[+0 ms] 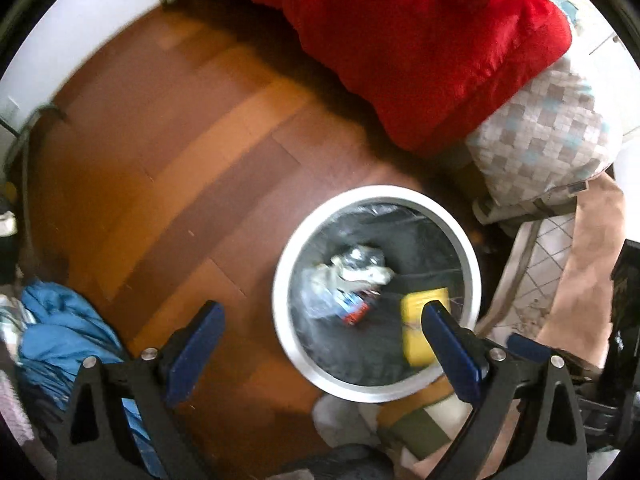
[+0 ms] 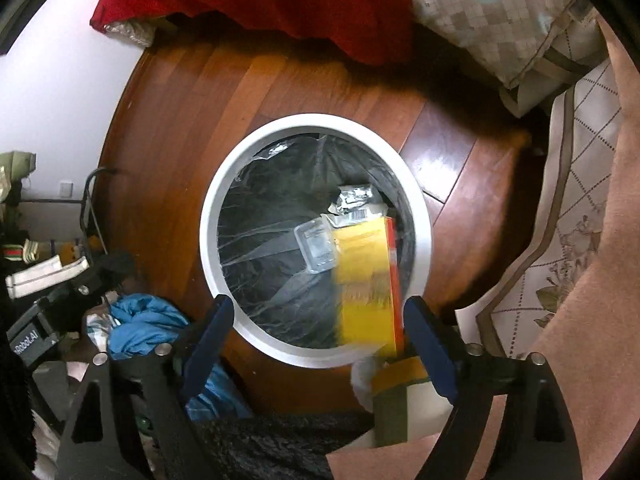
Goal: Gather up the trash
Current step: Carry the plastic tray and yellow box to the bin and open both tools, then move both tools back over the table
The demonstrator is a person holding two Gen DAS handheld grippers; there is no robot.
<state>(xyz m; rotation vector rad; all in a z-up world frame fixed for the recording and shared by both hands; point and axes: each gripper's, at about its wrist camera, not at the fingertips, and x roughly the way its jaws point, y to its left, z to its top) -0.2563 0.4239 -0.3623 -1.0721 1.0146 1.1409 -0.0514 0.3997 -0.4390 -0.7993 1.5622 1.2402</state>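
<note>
- Bin: round, white-rimmed, lined with a dark plastic bag; stands on the wooden floor. It sits at centre in the right wrist view and at about 5 o'clock in the left wrist view.
- Yellow box: motion-blurred, inside the rim at the bin's 4 o'clock, orange along one edge. Judged to be dropping in or only just landed; no pad touches it.
- Clear plastic tray: in the bin, just beside the box at its 10 o'clock.
- Crumpled wrappers: silvery and white, at the bin's 2 o'clock, above the box. In the left wrist view, a blurred heap with a red-and-blue scrap lies mid-bin.
- Left gripper: jaws spread wide, nothing between the pads; one blue finger crosses the bin's rim at 4 o'clock in the picture, the other hangs over bare floor.
- Right gripper: jaws spread wide, nothing held; it points down over the near rim of the bin, the yellow box just past its right finger.
- Done, as judged: several pieces of trash are in the bin.
- Left, as judged: the visible floor boards carry no loose litter. Blue cloth at 8 o'clock, a red blanket at 12 o'clock and a checked pillow at 2 o'clock look like household goods, not trash. Clutter at the 9 o'clock edge of the right wrist view is too jumbled to sort.
</note>
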